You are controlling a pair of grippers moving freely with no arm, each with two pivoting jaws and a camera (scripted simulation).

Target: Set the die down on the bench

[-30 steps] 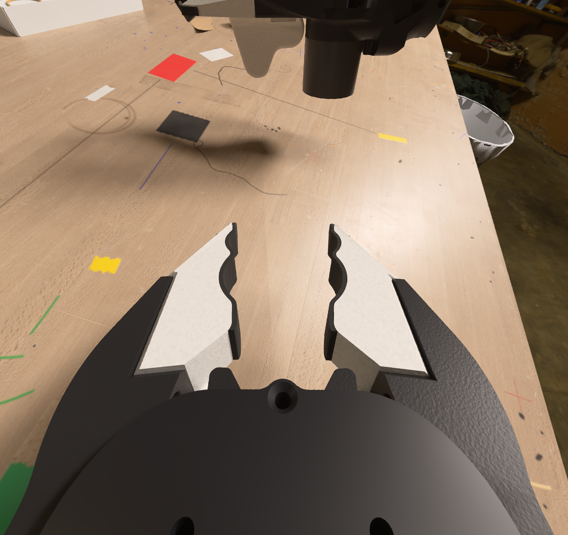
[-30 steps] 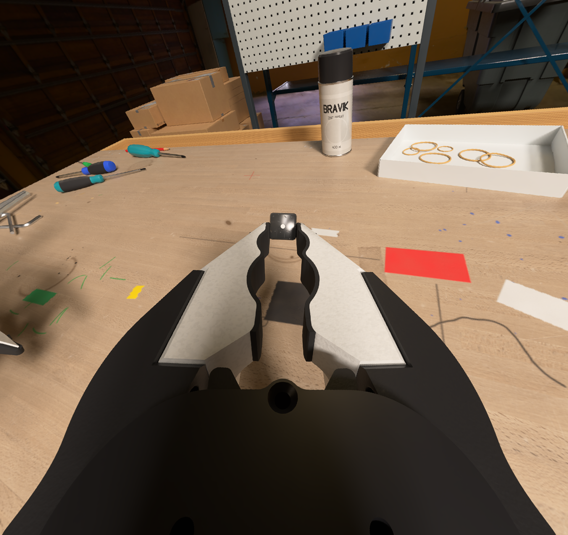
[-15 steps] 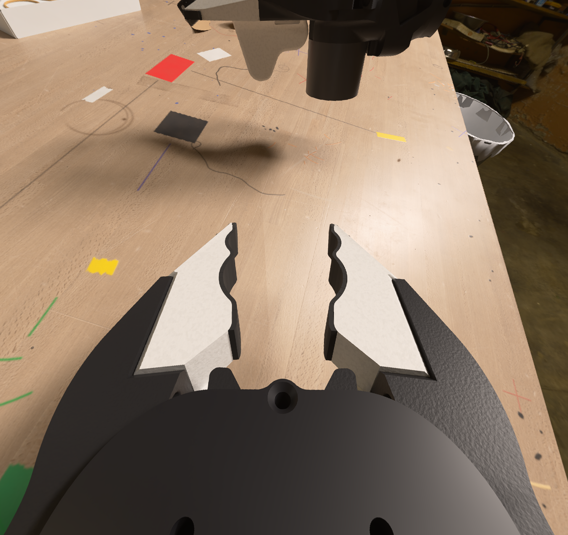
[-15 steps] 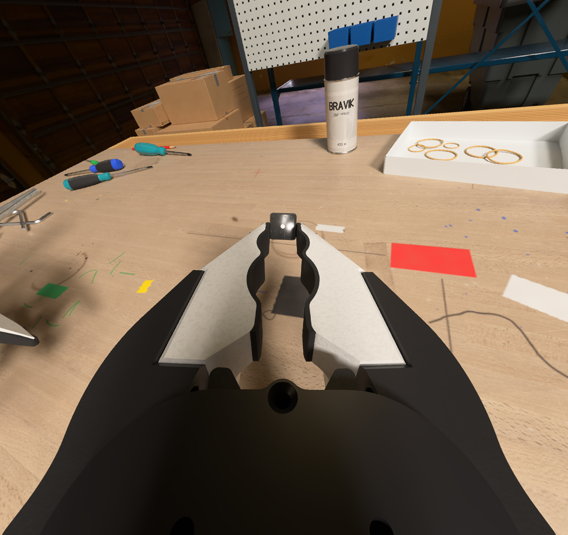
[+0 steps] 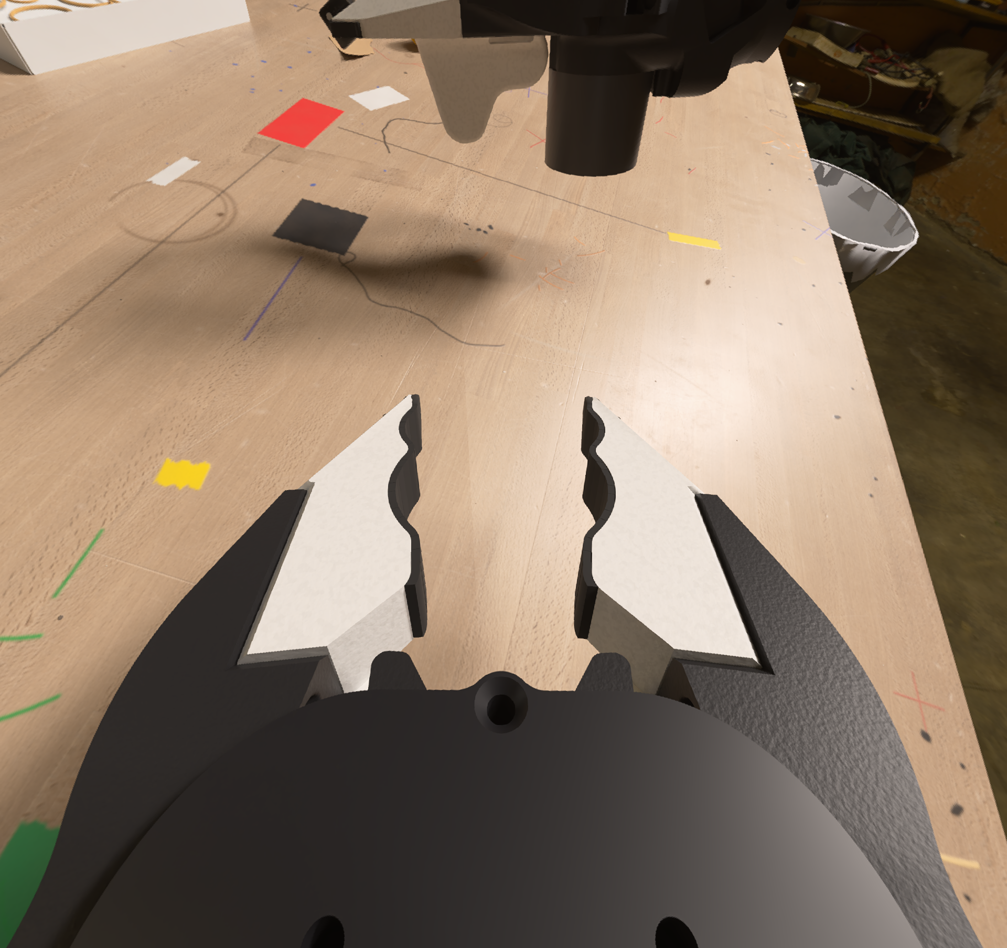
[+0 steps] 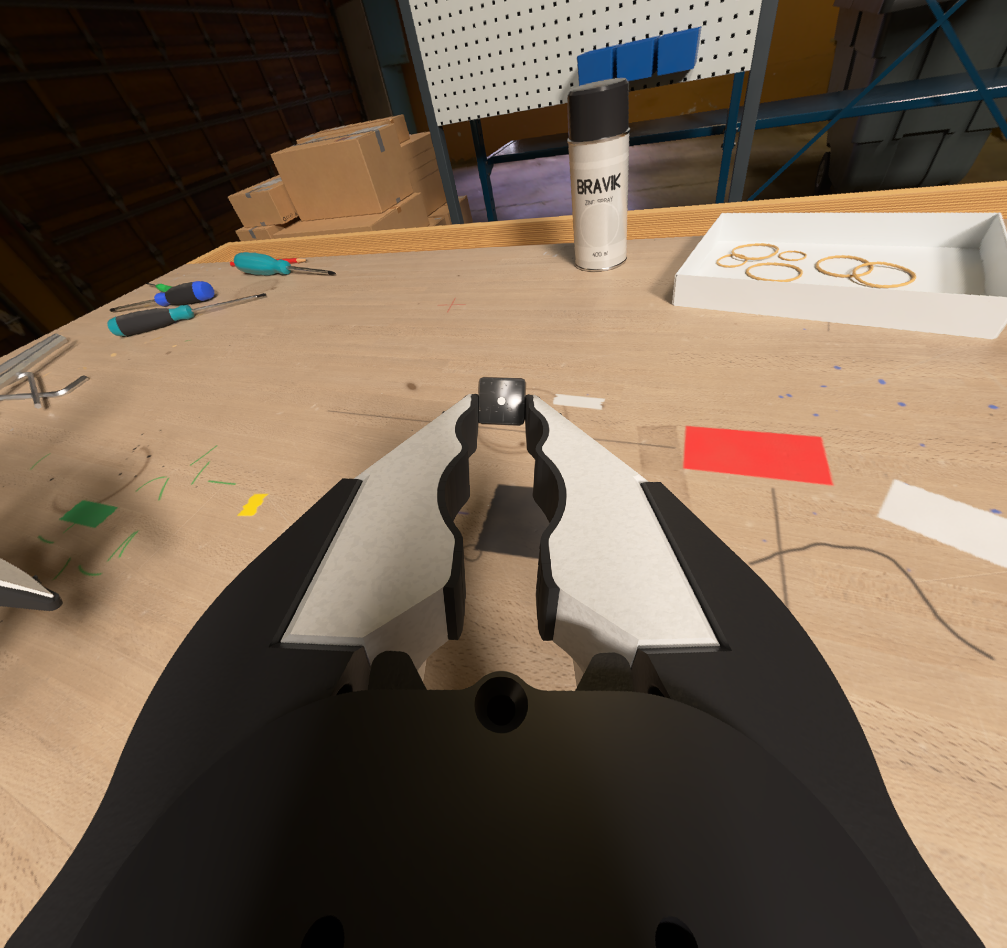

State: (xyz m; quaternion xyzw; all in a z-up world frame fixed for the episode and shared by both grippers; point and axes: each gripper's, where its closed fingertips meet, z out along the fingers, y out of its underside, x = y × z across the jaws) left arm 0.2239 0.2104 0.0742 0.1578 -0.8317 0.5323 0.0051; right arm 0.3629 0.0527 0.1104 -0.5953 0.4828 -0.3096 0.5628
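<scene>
I've got the die (image 6: 502,401) pinched at the very tips of the right gripper (image 6: 501,404), carried clear above the bench (image 6: 545,333) so it can be lowered flat. Left gripper (image 5: 500,404) idles off to the side, jaws spread, empty. Die's underside and exact clearance: can't tell.
</scene>
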